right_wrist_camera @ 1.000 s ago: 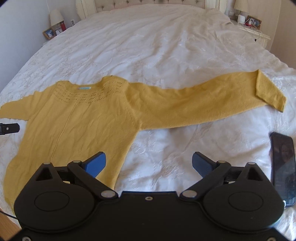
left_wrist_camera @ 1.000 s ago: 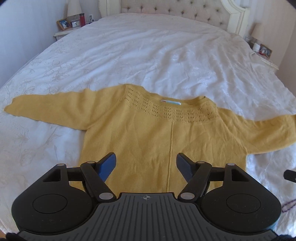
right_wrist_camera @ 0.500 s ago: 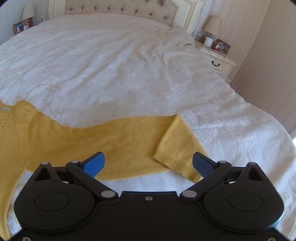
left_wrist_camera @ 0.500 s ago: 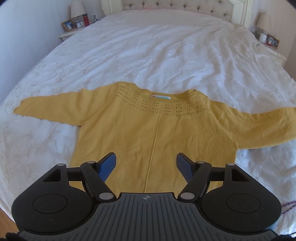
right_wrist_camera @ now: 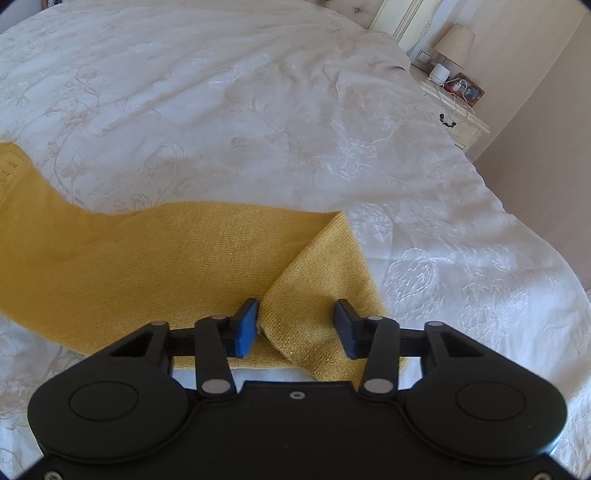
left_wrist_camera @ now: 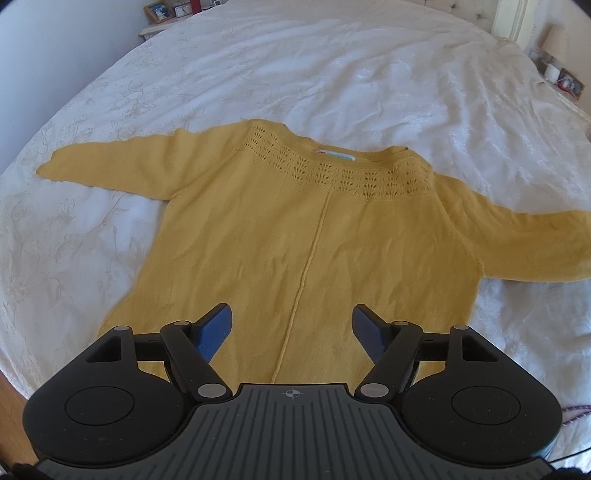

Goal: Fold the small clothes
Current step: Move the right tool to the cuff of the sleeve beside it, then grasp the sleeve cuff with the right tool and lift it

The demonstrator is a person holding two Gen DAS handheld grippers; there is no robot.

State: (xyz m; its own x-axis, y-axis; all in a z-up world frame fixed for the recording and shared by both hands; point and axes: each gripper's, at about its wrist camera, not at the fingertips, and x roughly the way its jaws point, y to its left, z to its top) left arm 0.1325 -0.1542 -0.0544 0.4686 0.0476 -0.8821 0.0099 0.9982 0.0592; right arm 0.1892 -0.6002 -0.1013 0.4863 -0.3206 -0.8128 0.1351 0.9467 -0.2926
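A yellow knit sweater (left_wrist_camera: 303,236) lies flat on the white bedspread (left_wrist_camera: 332,74), neck away from me, both sleeves spread out. My left gripper (left_wrist_camera: 291,328) is open and empty, above the sweater's lower body. In the right wrist view the sweater's right sleeve (right_wrist_camera: 166,258) runs across the bed, and its cuff end (right_wrist_camera: 317,280) is folded over. My right gripper (right_wrist_camera: 295,325) is partly closed, with the fingers on either side of the folded cuff. The jaws still stand apart.
A nightstand (right_wrist_camera: 450,107) with a lamp and a photo frame stands to the right of the bed. Another nightstand with frames (left_wrist_camera: 166,14) is at the far left. The bed's near edge and wooden floor (left_wrist_camera: 11,398) show at lower left.
My right gripper has moved down onto the sleeve cuff and its jaws have narrowed around it. My left gripper has drifted left and closer over the sweater body, still open.
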